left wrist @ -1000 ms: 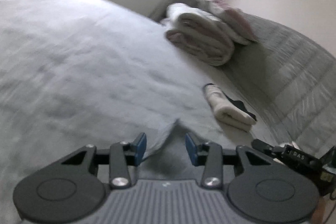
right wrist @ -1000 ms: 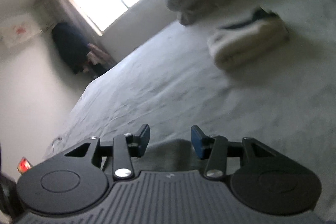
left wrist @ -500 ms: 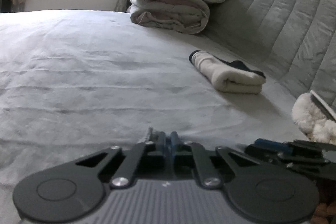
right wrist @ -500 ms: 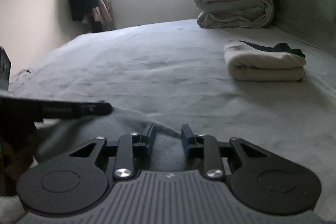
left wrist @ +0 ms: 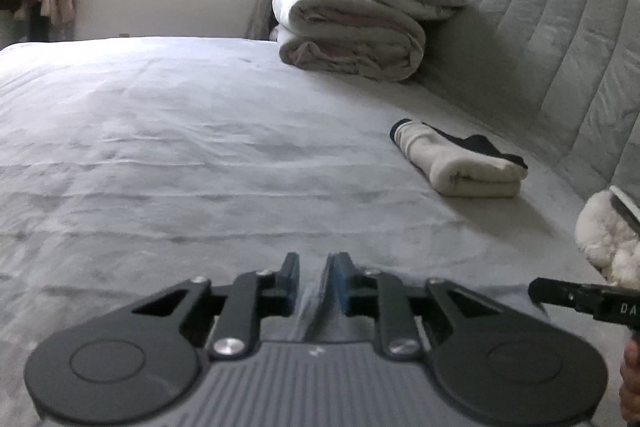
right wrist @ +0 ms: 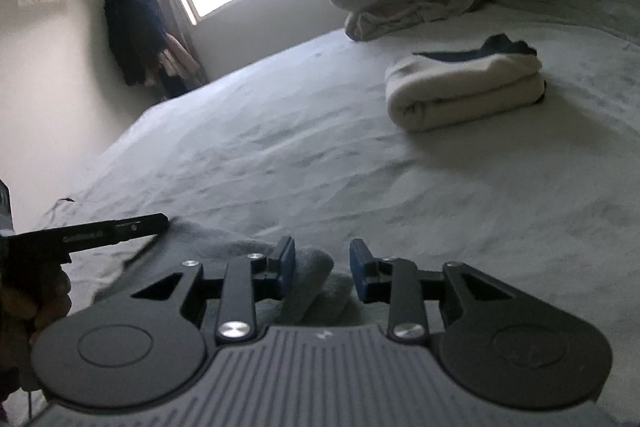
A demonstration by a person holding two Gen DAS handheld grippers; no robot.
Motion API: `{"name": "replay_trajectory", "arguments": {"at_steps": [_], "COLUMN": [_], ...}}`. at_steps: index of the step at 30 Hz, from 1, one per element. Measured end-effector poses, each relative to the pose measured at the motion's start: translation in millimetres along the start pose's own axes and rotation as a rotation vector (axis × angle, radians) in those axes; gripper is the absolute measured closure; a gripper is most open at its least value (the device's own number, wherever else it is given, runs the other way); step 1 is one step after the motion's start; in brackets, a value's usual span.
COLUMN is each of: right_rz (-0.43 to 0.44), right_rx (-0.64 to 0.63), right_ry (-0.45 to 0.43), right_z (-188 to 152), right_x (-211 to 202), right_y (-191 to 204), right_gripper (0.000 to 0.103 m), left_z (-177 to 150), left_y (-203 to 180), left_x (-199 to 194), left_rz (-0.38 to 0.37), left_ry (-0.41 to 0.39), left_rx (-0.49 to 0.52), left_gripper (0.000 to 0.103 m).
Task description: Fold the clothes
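Two grippers work one grey garment low in frame on the bed: left gripper, jaws reopening narrowly astride a fold; right gripper, wider, reopening, straddling bunched cloth without pinching, apparently to regrasp.

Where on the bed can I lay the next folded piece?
Bare sheet runs wide from the grippers to the window side. Crowded along the headboard: rolled duvet, folded cream garment. Grey cloth bunches beneath the grippers.
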State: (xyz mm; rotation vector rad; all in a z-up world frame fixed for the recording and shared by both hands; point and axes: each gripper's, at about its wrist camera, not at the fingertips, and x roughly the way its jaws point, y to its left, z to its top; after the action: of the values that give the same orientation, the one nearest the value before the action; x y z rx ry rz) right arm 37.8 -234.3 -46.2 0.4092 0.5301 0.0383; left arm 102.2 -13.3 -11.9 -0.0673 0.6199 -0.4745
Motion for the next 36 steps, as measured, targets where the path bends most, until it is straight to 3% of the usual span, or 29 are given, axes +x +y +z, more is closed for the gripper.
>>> {"name": "replay_trajectory", "arguments": {"at_steps": [4,6,9,11,14,18,25,31,34,36], "right_rz": [0.054,0.074,0.114,0.149,0.206,0.263,0.295,0.318,0.313,0.311], "right_rx": [-0.003,-0.008,0.027,0.097,0.223,0.399,0.596,0.629,0.674,0.713], "right_ry": [0.03,0.05,0.102,0.143,0.202,0.273,0.305,0.261,0.247,0.238], "right_z": [-3.6,-7.1,-12.2,-14.4,-15.8,-16.2,-23.4,-29.6,-30.0,-29.3], "right_x": [-14.1,-19.0,-20.6,-18.6,-13.8,-0.6,26.3,41.2,48.1,52.5], "right_y": [2.1,2.1,-0.7,-7.3,-19.0,-35.1,-49.3,-37.0,-36.4,-38.0], "right_gripper": [0.06,0.053,0.046,0.039,0.032,0.032,0.032,0.032,0.047,0.051], "left_z": [-13.5,-17.9,-19.8,-19.4,-20.4,-27.4,-29.0,-27.3,-30.4,-35.1], "left_y": [10.0,19.4,38.8,49.4,60.6,68.5,68.8,66.7,67.3,68.6], "left_x": [-18.0,-22.6,-24.3,-19.6,-11.9,5.7,28.4,48.7,56.6,61.8], "left_rz": [0.011,0.003,-0.069,-0.122,-0.167,-0.225,-0.32,-0.39,-0.408,-0.386], "left_ry": [0.013,0.03,0.087,0.137,0.194,0.278,0.353,0.347,0.334,0.343], "left_rx": [-0.038,-0.084,-0.198,-0.276,-0.365,-0.446,-0.513,-0.55,-0.605,-0.668], "left_gripper": [0.074,0.062,0.042,0.036,0.033,0.028,0.011,0.016,0.031,0.061]}}
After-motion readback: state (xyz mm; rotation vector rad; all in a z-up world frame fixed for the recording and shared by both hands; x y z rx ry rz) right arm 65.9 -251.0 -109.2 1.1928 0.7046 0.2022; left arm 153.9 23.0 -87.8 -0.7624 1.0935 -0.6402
